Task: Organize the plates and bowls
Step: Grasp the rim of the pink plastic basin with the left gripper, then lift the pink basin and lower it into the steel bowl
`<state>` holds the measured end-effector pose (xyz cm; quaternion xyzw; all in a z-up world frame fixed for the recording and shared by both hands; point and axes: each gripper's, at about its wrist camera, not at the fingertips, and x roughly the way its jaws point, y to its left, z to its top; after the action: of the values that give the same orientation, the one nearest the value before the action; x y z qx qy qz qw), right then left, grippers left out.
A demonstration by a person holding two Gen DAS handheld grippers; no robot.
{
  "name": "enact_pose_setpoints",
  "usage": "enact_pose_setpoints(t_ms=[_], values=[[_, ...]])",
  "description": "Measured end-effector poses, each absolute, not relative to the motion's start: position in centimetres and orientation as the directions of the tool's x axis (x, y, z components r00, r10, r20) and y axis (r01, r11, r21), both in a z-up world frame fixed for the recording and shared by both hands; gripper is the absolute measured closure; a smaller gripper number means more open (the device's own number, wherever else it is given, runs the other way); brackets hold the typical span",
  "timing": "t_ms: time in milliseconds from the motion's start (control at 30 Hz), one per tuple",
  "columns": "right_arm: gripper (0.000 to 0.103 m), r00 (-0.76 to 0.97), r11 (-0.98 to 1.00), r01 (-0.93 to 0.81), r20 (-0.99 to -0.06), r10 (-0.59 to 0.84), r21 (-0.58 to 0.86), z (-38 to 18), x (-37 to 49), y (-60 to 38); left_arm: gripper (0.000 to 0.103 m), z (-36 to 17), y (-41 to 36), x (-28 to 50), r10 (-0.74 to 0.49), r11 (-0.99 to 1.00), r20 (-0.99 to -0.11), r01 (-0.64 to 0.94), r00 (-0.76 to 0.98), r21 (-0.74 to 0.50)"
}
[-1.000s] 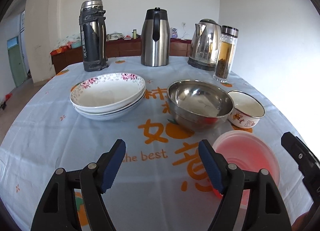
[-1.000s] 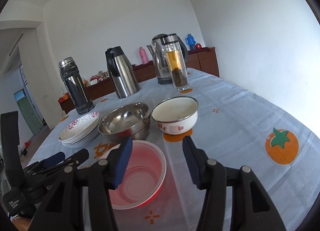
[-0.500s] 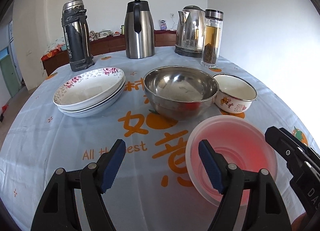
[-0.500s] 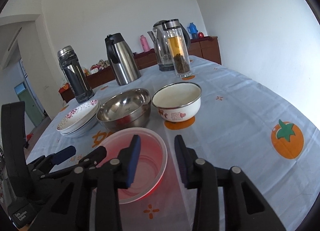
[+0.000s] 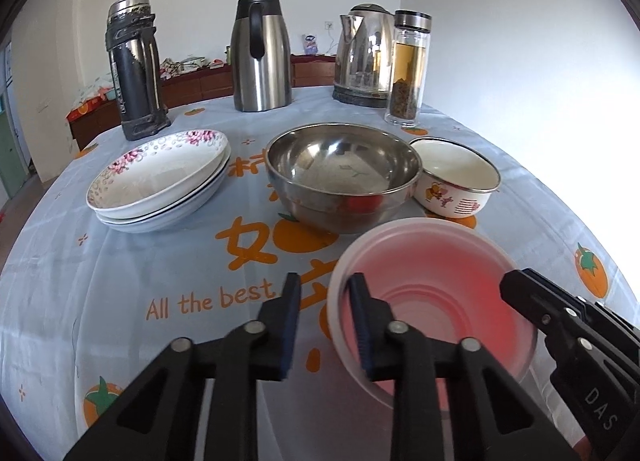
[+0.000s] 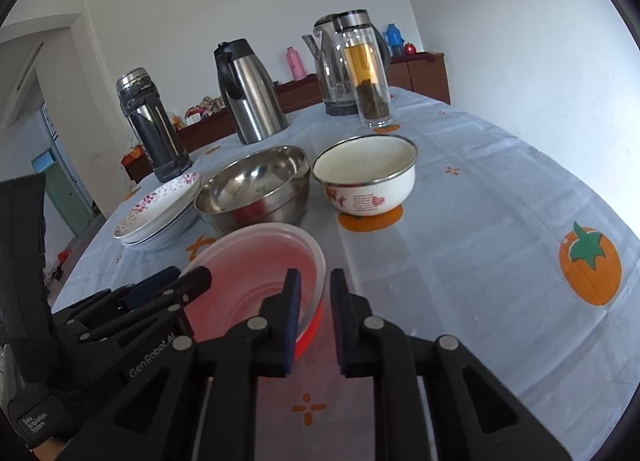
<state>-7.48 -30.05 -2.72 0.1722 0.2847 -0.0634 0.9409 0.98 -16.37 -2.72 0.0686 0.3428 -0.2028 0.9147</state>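
Pink plastic bowl (image 5: 436, 293), translucent with a red base, sits at the near edge of the table (image 5: 120, 261), directly in front of the steel bowl (image 5: 344, 173) and closest to both tools. The left gripper (image 5: 324, 321) straddles its left rim: one blue-padded finger lies outside the wall and the other inside, with a narrow gap remaining, so the jaws are nearly together but contact with the rim cannot be confirmed. The right gripper (image 6: 314, 317) straddles the right rim in the same manner, its inner finger inside the bowl and its outer finger outside; whether the pads press the wall cannot be told.

The left wrist view shows the black body of the right gripper at lower right, over the bowl's far side. The right wrist view shows the left tool at lower left, together with the bowl's red underside, hidden in the other view.

Behind the steel bowl's right side stands a white enamel bowl (image 6: 366, 177) with a printed motif, just beside it. To the left lies a stack of floral plates (image 5: 160, 181). Along the back stand a black flask (image 5: 136, 69), a steel carafe (image 5: 262, 57), an electric kettle (image 5: 362, 61) and a glass tea bottle (image 5: 408, 69).

Only the right wrist view shows the pink flask (image 6: 295, 63) on the sideboard beyond.
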Motion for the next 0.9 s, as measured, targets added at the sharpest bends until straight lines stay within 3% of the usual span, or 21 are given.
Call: enact_pose_setpoints(t_ms=[133,533,700,800,867,900], values=[[0.095,0.836,0.924,0.21,-0.549,0.0,0.319,-2.8,-7.6,-30.4,0.087,-2.5,-16.4,0.7,-0.345,0.9,-0.645,0.435,0.682,-0.022],[0.097,0.875,0.92,0.192,-0.484,-0.003,0.342,-2.1,-8.3,-30.2,0.087,-1.7,-15.6,0.6,-0.394,0.892,-0.616,0.446,0.682,-0.077],[0.096,0.861,0.913,0.212,-0.508,-0.007,0.348,-2.4,-8.0,-30.6,0.087,-2.2,-14.7,1.5,-0.435,0.877,-0.65,0.456,0.623,-0.15],[0.092,0.864,0.888,0.203,-0.503,0.036,0.413,-2.6,-8.0,-31.4,0.087,-2.2,-14.2,1.7,-0.451,0.873,-0.654,0.453,0.607,-0.182],[0.078,0.869,0.862,0.2,-0.491,0.064,0.466,-2.8,-8.2,-32.2,0.084,-2.2,-14.1,1.8,-0.446,0.876,-0.652,0.448,0.613,-0.179],[0.06,0.872,0.846,0.2,-0.484,0.077,0.494,-2.9,-8.3,-32.7,0.083,-2.2,-14.2,1.8,-0.441,0.878,-0.654,0.447,0.615,-0.173]])
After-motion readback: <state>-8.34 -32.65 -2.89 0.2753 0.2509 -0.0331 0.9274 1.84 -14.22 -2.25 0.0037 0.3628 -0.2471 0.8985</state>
